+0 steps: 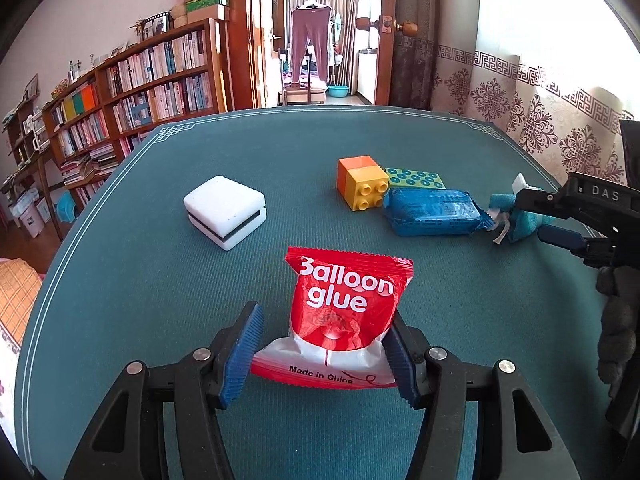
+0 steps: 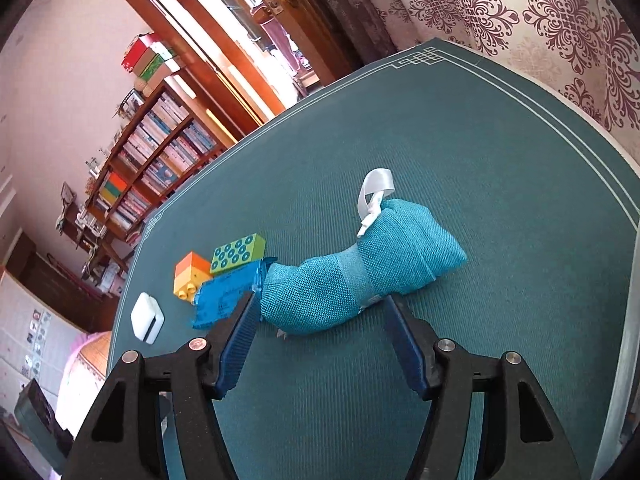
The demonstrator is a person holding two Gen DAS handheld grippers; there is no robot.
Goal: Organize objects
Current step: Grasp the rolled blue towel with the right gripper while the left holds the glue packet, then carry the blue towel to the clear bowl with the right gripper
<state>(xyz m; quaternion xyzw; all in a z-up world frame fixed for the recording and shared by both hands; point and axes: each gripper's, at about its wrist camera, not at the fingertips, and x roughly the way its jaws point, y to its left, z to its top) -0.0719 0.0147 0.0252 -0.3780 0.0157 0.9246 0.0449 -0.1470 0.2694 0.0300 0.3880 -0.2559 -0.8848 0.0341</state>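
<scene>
The red packet's [image 1: 344, 320] lower corners hide behind the left gripper's [image 1: 326, 354] pads. Ahead of the right gripper [image 2: 318, 330], the teal cloth [image 2: 360, 276] covers one end of the blue wrapper [image 2: 220, 300], whose print is too small to read.

Bookshelf [image 1: 136, 92] by open doorway [image 1: 320, 40]; patterned curtain [image 1: 540, 112] sunlit.

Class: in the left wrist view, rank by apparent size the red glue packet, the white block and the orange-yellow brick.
1. red glue packet, though nearest the camera
2. white block
3. orange-yellow brick, close to the block; farther away

Two packets [image 1: 348, 312] [image 1: 432, 212], two toy blocks [image 1: 362, 184] [image 1: 416, 179], one white box [image 1: 224, 210], one rolled cloth [image 2: 360, 276].
</scene>
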